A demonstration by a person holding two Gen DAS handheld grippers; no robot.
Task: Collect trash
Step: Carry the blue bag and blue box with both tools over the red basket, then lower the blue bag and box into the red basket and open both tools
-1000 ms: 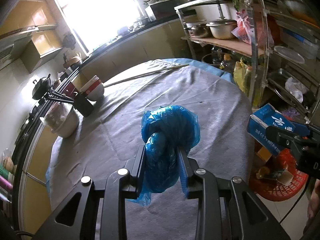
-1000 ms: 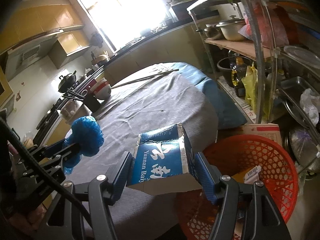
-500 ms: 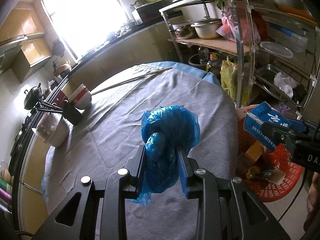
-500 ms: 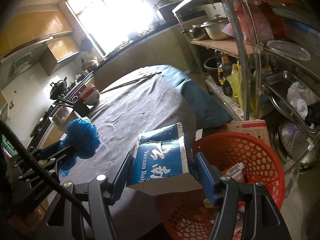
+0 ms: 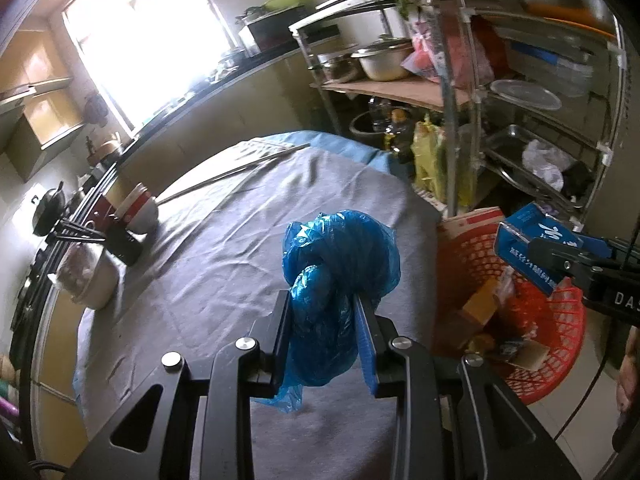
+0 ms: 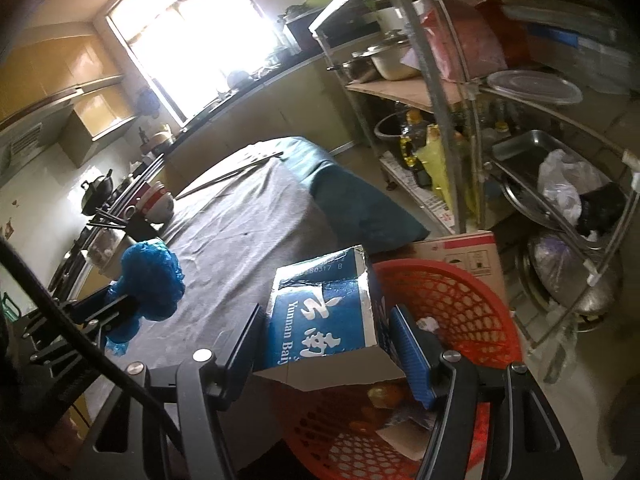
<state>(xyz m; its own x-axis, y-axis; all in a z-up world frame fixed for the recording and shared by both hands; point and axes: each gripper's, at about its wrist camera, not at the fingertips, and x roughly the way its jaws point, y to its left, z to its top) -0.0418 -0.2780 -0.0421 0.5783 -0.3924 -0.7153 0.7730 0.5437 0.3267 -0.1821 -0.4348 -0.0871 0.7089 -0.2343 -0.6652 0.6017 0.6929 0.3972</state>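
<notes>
We stand in a kitchen at a table (image 5: pixel 224 264) draped in grey cloth, with a metal rack (image 5: pixel 452 92) to its right and a red basket (image 6: pixel 452 300) holding scraps beside the table edge. Our left gripper (image 5: pixel 322 334) clamps a knotted blue plastic bag (image 5: pixel 340 276) above the cloth. Our right gripper (image 6: pixel 328 348) clamps a blue carton (image 6: pixel 324 320) above the basket rim.

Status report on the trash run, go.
Left hand-held gripper shut on blue plastic bag, over the table. Right hand-held gripper shut on blue carton, above red basket. Nothing in the way.
</notes>
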